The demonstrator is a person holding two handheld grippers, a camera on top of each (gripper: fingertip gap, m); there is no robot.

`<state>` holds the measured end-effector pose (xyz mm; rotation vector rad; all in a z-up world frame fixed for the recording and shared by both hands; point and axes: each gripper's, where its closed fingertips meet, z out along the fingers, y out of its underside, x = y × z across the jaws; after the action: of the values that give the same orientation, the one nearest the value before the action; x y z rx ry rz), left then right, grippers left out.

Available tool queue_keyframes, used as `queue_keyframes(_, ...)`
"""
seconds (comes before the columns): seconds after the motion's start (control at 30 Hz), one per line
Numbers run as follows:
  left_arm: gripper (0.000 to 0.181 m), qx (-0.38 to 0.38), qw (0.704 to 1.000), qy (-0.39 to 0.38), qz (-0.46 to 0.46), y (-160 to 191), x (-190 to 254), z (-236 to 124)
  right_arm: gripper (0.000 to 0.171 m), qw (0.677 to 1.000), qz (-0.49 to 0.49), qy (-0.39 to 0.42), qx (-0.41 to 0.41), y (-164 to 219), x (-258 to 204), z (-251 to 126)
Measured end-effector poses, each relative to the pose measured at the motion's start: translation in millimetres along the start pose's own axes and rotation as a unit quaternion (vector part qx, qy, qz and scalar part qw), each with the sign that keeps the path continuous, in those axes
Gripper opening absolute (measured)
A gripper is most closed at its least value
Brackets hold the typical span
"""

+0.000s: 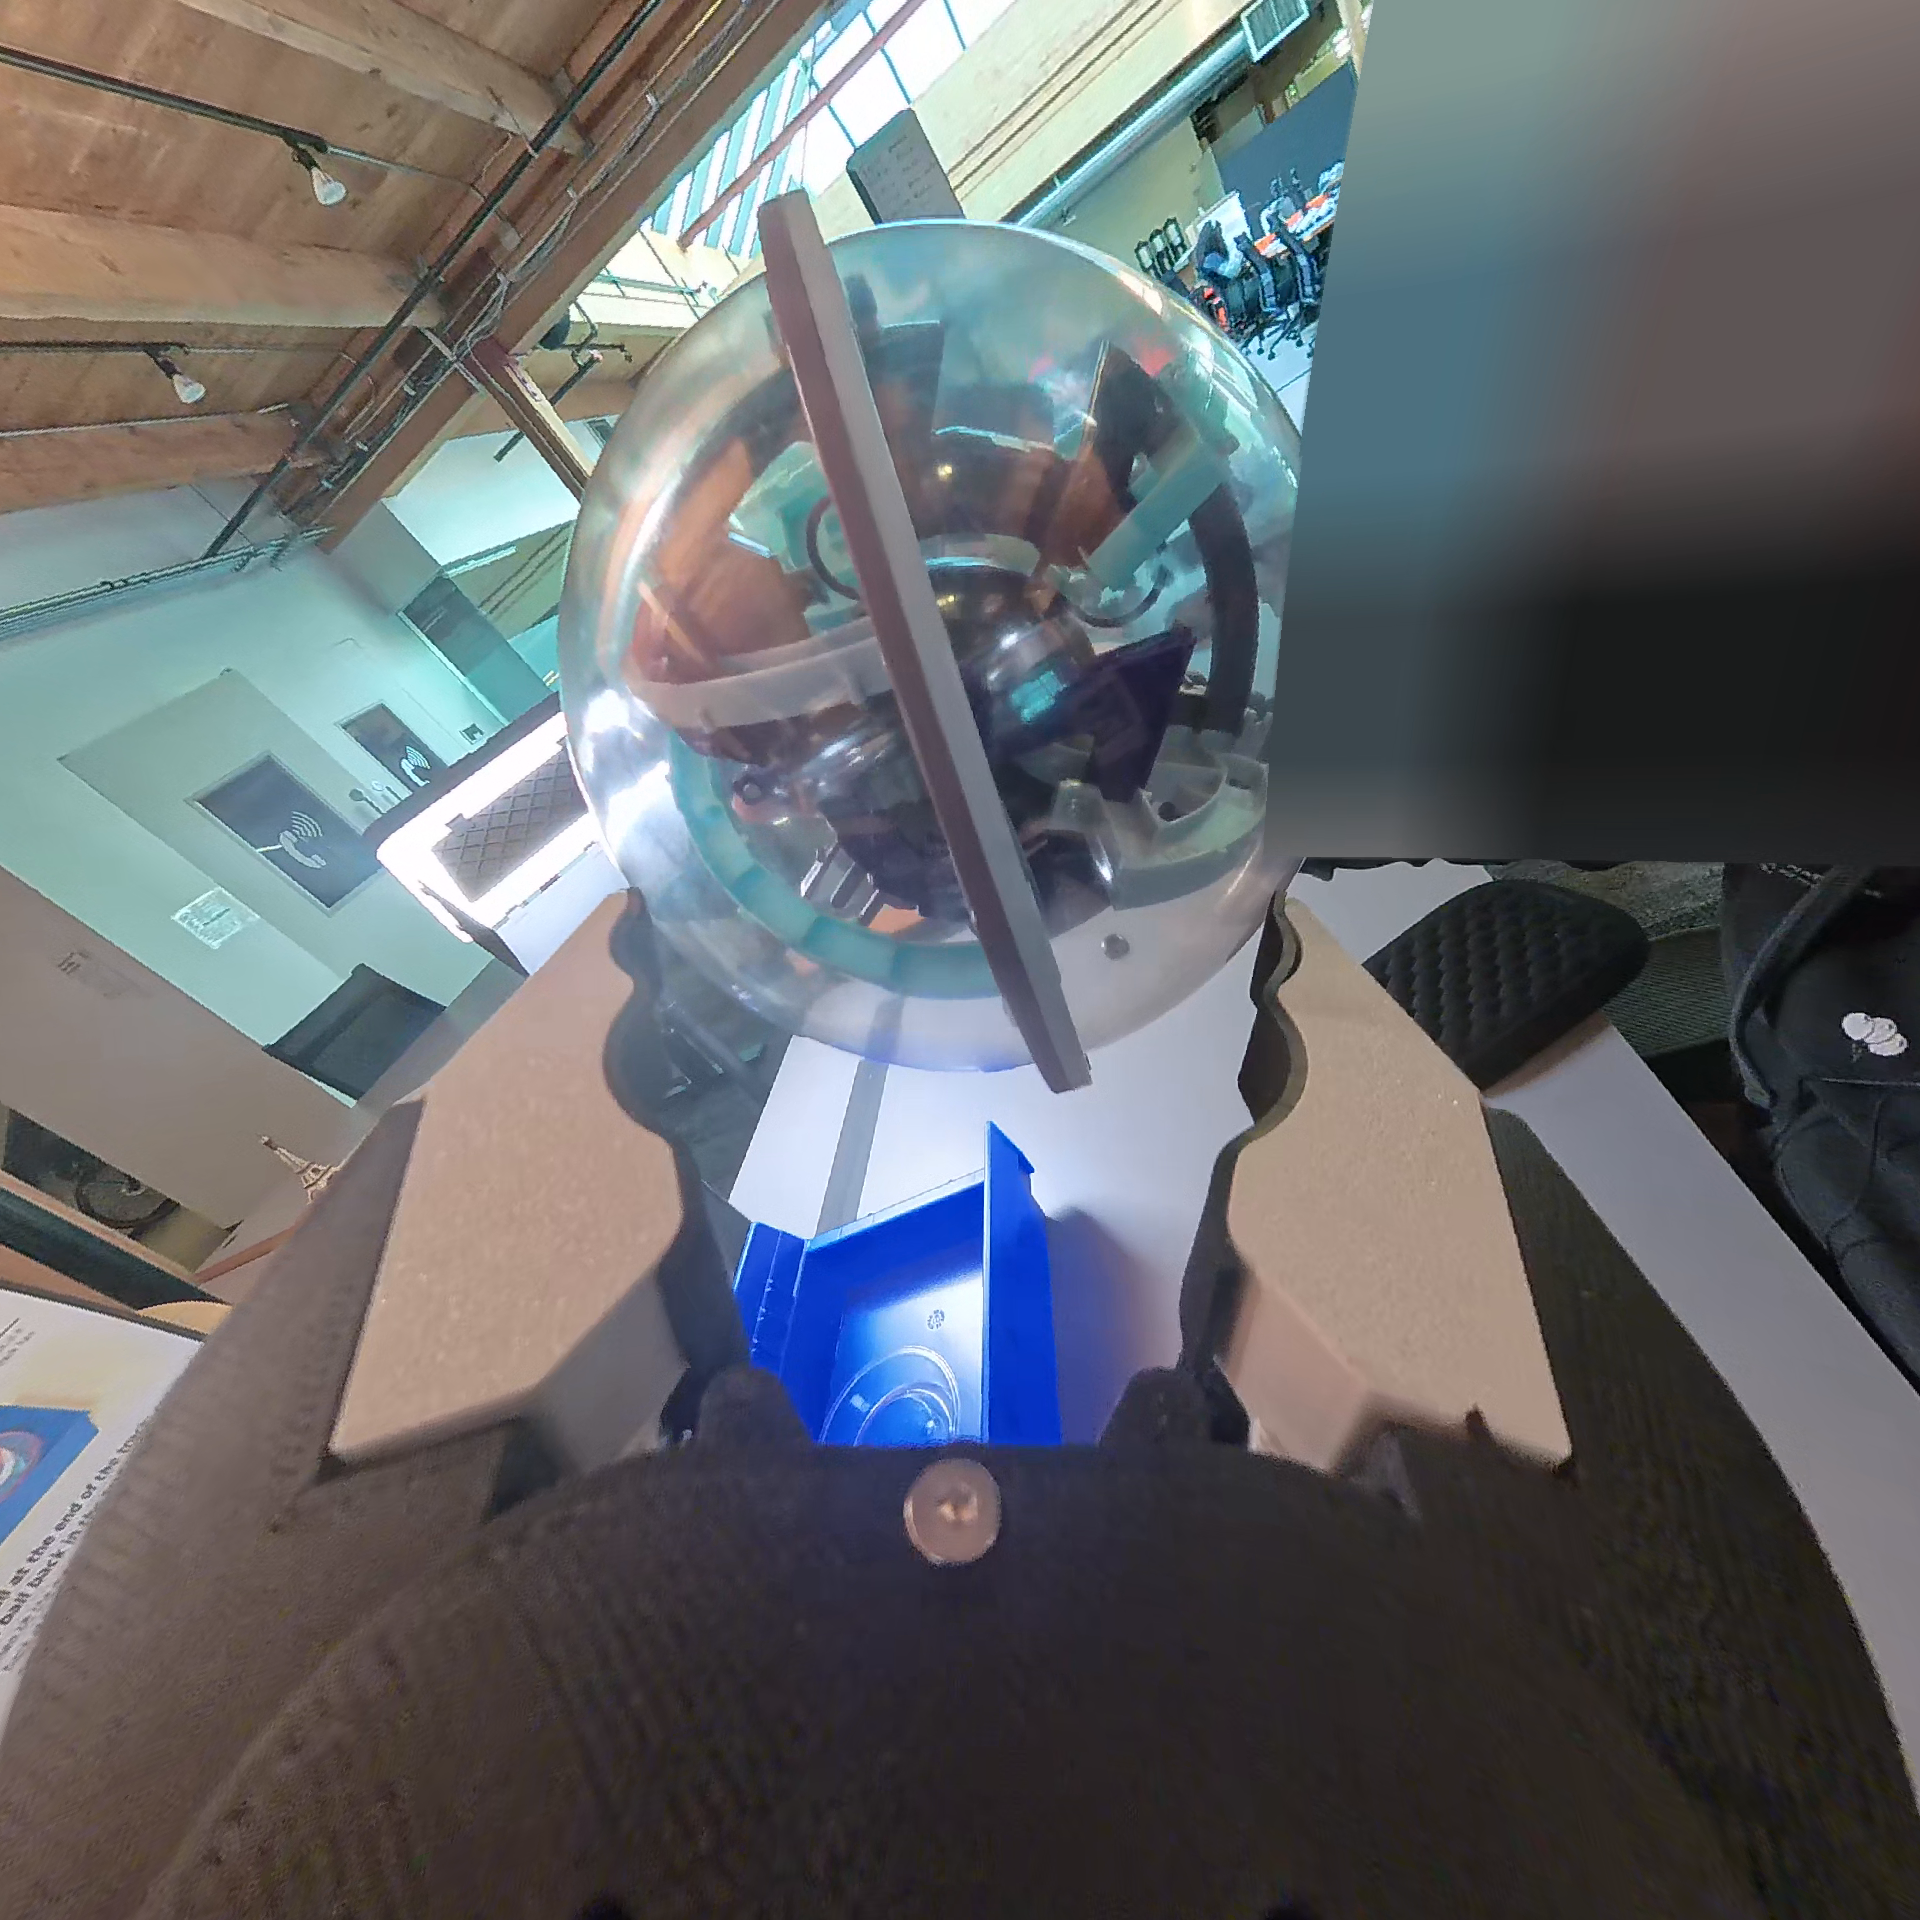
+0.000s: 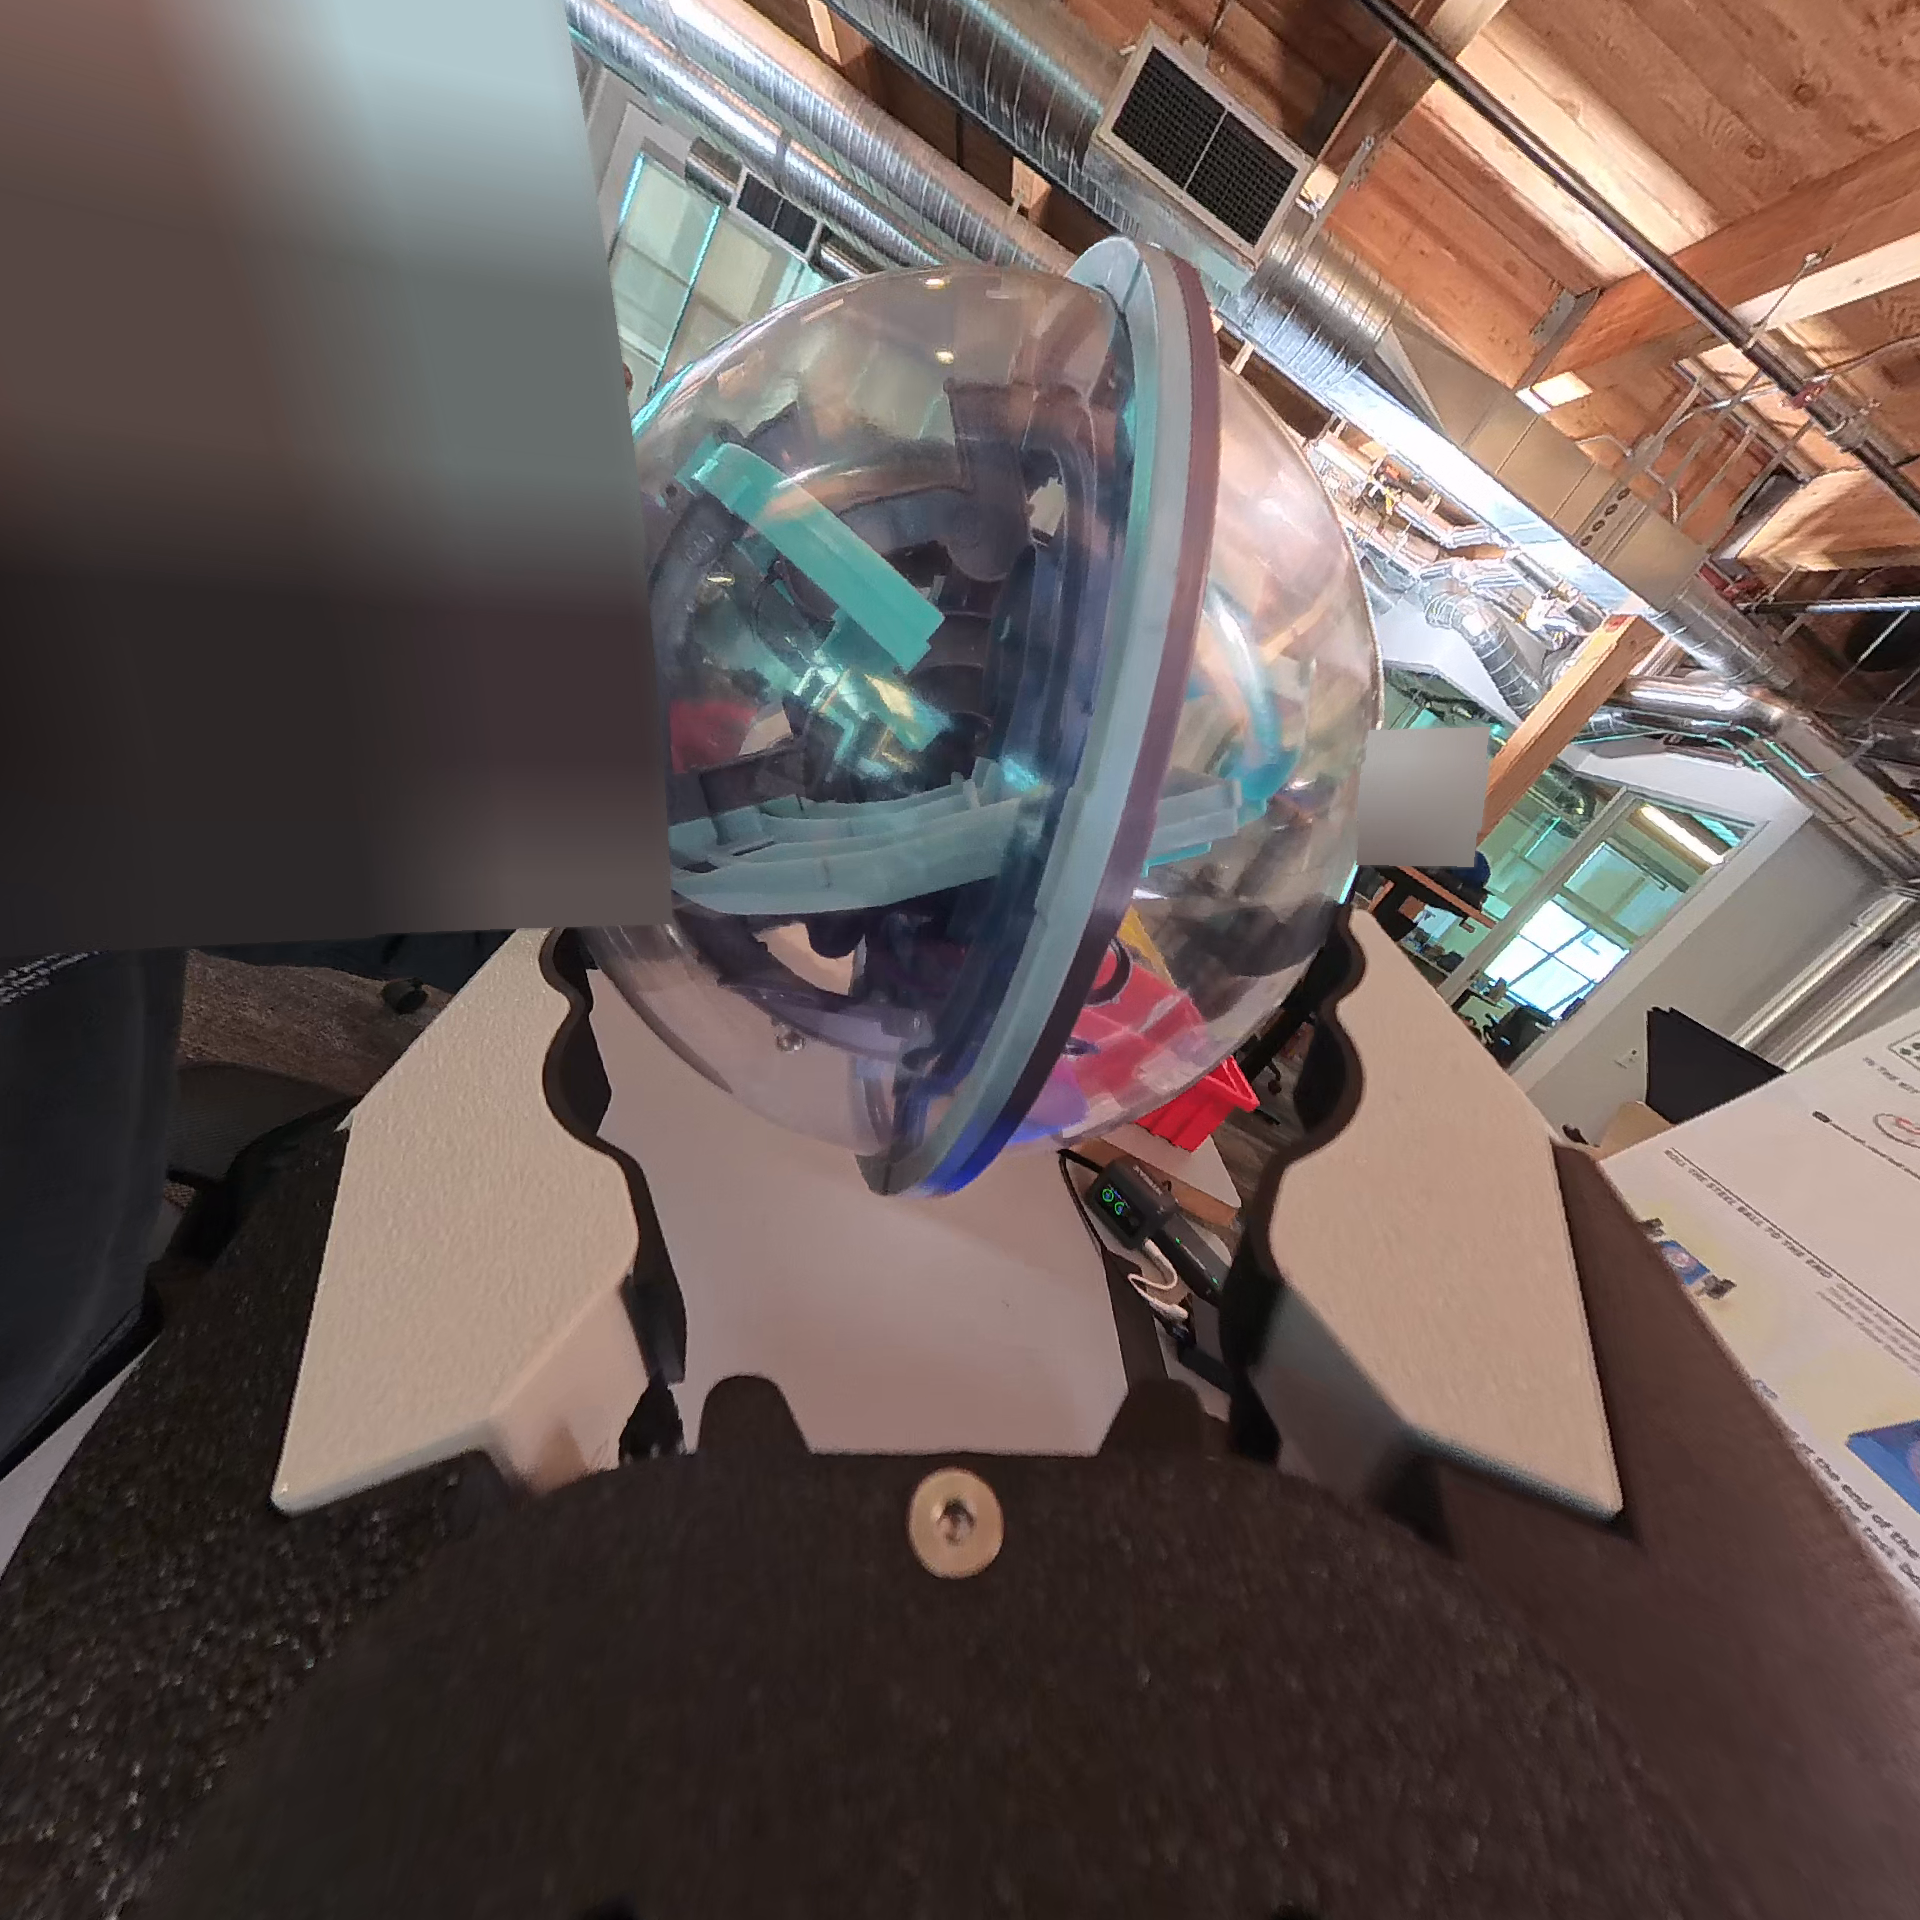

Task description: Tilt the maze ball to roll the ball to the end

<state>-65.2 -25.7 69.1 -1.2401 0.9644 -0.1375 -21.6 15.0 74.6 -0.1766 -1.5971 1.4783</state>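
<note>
Left wrist view: the maze ball (image 1: pixel 925 644) is up in the air, between the tips of the left tongs (image 1: pixel 951 935).
Right wrist view: the same clear ball (image 2: pixel 997 707) sits between the tips of the right tongs (image 2: pixel 961 997).
Tongs: both pairs are spread wide with the ball pressed between the tips, so each looks clamped on it.
Ring: the flat ring (image 2: pixel 1132 727) around the ball leans a lot to one side.
Little ball: I cannot find it among the tracks inside.
Below: a blue box (image 1: pixel 914 1309) rests on the white worktop (image 1: pixel 1122 1164), under the ball.
How to do it well: I think slow, small tips are best. Turn both tongs together so the ball cannot slip out. Find the little ball first, then lean only a bit at a time.
</note>
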Motion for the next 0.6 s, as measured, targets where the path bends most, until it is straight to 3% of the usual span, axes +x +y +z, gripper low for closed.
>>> queue_keyframes(0.33, 0.113, 0.019, 0.999, 0.004, -0.026, 19.4, 7.0, 6.5, 0.135, 0.999, 0.027, 0.006, -0.026, 21.2, -5.8, -9.4)
queue_keyframes(0.6, 0.113, 0.045, 0.996, 0.001, -0.081, 60.6, 26.0, 14.1, 0.135, 0.995, 0.079, 0.008, -0.059, 61.1, -22.4, -22.8)
